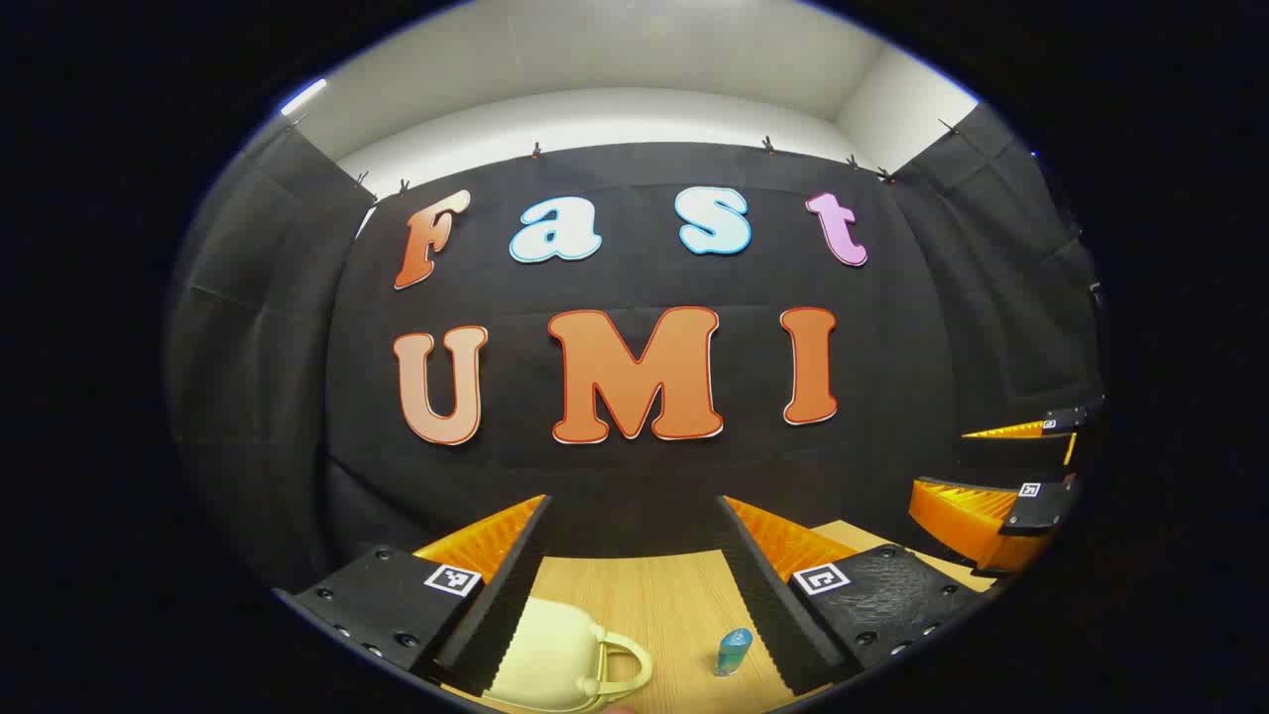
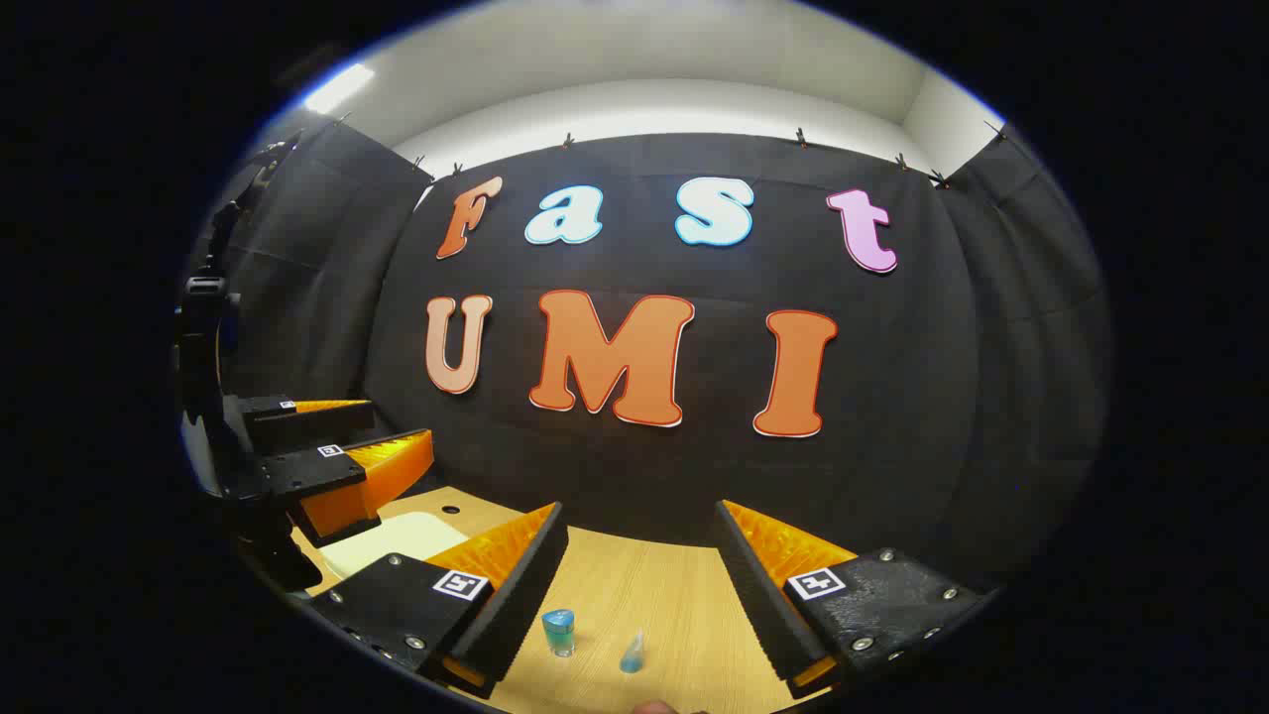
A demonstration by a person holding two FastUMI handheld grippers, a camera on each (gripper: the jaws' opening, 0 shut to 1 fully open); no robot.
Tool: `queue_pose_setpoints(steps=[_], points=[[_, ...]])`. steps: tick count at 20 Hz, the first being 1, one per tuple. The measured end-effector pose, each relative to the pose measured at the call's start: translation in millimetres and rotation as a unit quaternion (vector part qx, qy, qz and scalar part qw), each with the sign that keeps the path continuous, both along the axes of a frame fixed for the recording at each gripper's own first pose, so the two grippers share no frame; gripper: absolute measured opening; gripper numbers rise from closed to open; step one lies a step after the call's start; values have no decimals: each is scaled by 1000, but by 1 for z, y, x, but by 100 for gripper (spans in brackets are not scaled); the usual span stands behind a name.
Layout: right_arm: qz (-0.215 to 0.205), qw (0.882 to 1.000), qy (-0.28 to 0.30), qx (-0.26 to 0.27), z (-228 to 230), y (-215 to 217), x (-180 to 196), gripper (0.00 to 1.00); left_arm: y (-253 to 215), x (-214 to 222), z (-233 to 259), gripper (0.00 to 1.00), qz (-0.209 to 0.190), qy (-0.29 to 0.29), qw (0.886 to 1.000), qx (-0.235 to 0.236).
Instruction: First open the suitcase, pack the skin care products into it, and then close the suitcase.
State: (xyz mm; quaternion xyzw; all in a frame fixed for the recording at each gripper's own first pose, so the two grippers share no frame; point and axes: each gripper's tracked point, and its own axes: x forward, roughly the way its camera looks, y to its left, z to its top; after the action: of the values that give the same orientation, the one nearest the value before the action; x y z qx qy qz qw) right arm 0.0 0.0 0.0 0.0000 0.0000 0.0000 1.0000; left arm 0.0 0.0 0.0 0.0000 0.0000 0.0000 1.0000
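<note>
Left gripper view: nearest, left tool (image 1: pixel 634 585) held level over the wooden tabletop (image 1: pixel 664 605), fingers spread wide with nothing between them. Just beyond and below the left finger, pale yellow suitcase (image 1: pixel 555 659) lying flat and closed, handle (image 1: pixel 625 669) turned toward the middle of the gap. Near the right finger, small blue bottle (image 1: pixel 734 652) standing upright, apart from the suitcase with bare wood between the two. Farther right, right tool (image 1: pixel 1001 486) seen side-on above the tabletop's right part, fingers parted and empty. Behind all, tabletop's far edge meeting the black cloth wall (image 1: pixel 634 476).

Right gripper view: closest, right tool (image 2: pixel 639 585) likewise level and wide open, gripping nothing. Between its fingers, low on the wood, blue-capped clear bottle (image 2: pixel 558 632) upright beside the left finger, and a smaller blue item (image 2: pixel 633 654) just to its right (too small to tell what kind). Open wood beyond these up to the far edge. Off to the left, pale suitcase top (image 2: pixel 392 540) partly hidden by the left finger, with the left tool (image 2: pixel 337 446) hovering above it, fingers apart and empty. Small dark hole in the tabletop (image 2: pixel 452 510) near the far edge. Black cloth wall closing the back and both sides.
</note>
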Motion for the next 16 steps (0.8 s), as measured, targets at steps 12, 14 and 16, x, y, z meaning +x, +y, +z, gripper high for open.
queue_pose_setpoints(steps=[12, 14, 16], points=[[24, 1000, 15, -7, -22, -14, 10, 94, -15, 13, -16, 98, 16, 21, 1000, 3], [24, 1000, 14, -9, -24, -19, 15, 94, -19, 18, -15, 98, 15, 16, 1000, 11], [28, 999, 16, -2, -26, -20, 19, 94, -23, 24, -23, 98, 13, 25, 999, 15]])
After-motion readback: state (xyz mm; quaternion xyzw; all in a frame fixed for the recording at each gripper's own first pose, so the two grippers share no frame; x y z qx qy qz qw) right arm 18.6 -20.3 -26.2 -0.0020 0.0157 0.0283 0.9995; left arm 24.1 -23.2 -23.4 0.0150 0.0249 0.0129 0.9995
